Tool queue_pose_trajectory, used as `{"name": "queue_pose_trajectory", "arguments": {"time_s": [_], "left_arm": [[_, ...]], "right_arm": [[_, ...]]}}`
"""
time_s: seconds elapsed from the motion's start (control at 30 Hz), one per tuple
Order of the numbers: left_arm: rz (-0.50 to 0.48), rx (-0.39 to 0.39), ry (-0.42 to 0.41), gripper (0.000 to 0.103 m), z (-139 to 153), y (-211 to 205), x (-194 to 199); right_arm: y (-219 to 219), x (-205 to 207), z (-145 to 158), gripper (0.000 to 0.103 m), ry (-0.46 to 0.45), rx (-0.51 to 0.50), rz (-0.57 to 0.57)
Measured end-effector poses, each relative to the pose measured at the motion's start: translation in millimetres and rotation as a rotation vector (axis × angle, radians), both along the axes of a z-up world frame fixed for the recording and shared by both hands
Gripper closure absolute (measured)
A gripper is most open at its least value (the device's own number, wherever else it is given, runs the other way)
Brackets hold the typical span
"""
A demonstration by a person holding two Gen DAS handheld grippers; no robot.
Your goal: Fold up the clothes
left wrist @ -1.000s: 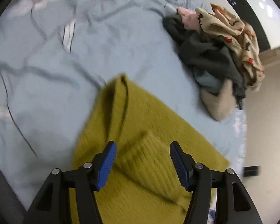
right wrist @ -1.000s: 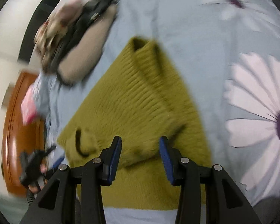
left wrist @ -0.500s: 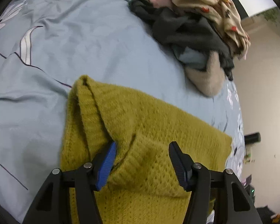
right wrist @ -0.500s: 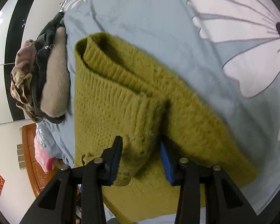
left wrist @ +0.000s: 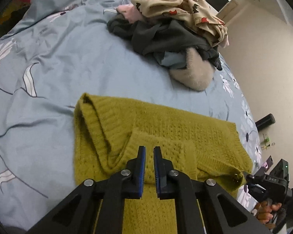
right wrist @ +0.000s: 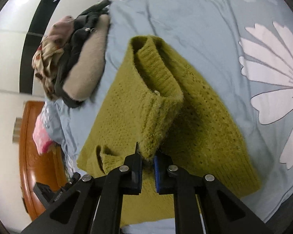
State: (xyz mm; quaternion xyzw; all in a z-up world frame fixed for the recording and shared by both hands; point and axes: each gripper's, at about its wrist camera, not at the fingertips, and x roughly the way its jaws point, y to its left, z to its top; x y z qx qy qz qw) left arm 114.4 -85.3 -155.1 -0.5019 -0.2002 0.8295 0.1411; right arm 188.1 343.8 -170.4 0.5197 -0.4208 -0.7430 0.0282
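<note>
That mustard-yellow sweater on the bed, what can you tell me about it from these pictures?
The sweater is a chunky olive-yellow knit with an open-stitch body and ribbed edges. It lies partly folded on the blue flowered bedsheet, apart from the clothes pile. A ribbed band curls along its far edge. The left gripper is closing on a raised fold of it, and the right gripper is closing on another fold, pulled up into a ridge.

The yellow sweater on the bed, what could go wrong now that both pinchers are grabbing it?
1. The right gripper, jaws closing, holds only a thin fluffy fold of the yellow sweater; it might slip out when lifted.
2. The left gripper, jaws closing, pinches a folded-over flap, so the layers underneath could drag and bunch.
3. The clothes pile lies close; a wide swing could brush it.
</note>
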Motion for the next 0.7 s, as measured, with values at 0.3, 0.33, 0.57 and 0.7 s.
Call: {"name": "queue_pose_trajectory", "arguments": {"time_s": [0.3, 0.33, 0.57, 0.7], "left_arm": [[-0.065, -0.114, -0.030, 0.062, -21, 16, -27], [-0.063, -0.117, -0.035, 0.055, -24, 17, -33], [-0.146, -0.127, -0.043, 0.073, -34, 31, -49], [-0.148, -0.077, 0.002, 0.098, -22, 25, -35]], "right_arm": [[0, 17, -22, 0.094, -0.059, -0.021, -0.004], [0, 17, -22, 0.094, -0.060, -0.019, 0.000], [1, 16, -23, 0.094, -0.076, -0.002, 0.006], [3, 18, -26, 0.094, -0.077, -0.010, -0.005]]}}
